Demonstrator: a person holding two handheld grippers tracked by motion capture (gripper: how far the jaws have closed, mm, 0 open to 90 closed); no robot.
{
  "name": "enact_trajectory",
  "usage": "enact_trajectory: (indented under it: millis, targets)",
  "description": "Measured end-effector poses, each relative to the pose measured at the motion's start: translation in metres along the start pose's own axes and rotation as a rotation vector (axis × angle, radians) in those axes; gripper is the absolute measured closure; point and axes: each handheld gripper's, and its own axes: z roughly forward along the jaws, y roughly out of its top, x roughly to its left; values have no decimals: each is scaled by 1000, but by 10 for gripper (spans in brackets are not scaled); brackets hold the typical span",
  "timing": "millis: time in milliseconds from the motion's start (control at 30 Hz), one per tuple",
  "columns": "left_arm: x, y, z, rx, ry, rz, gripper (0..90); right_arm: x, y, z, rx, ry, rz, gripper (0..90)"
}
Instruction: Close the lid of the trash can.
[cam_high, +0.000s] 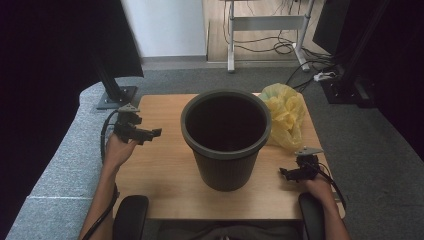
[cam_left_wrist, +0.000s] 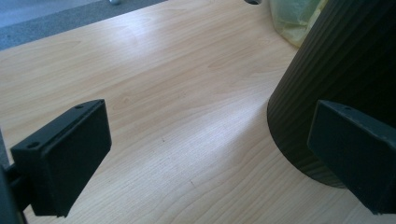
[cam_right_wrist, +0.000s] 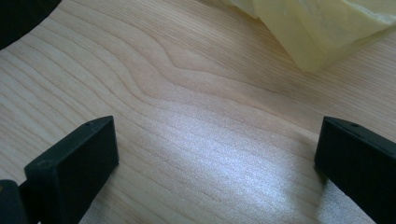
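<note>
Grey carpet (cam_high: 380, 150) surrounds the pale wooden counter (cam_high: 165, 175) — behind it a white wall (cam_high: 165, 25), a metal desk frame (cam_high: 267, 22) and tangled cables (cam_high: 280, 47).

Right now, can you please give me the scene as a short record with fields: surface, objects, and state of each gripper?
surface: wooden table
bin: dark ribbed bin, upright, seems empty, mid-table
bag: crumpled yellow plastic bag, behind the bin at its right, seems to touch it
left gripper: open, holds nothing, left of the bin
right gripper: open, holds nothing, right of the bin, near the table's front
</note>
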Motion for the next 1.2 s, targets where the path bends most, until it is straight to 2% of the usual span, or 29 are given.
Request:
enact_trajectory:
  millis: [267, 400, 833, 1200]
  targets:
    - [1, -15, 14, 9, 7, 2, 0, 0, 0, 0, 0, 0, 0, 0]
    - [1, -21, 21, 9, -1, -5, 0, 0, 0, 0, 0, 0, 0, 0]
    - [-6, -36, 45, 18, -12, 8, 0, 0, 0, 0, 0, 1, 0, 0]
    - [-9, -53, 66, 24, -34, -7, 0, 0, 0, 0, 0, 1, 1, 0]
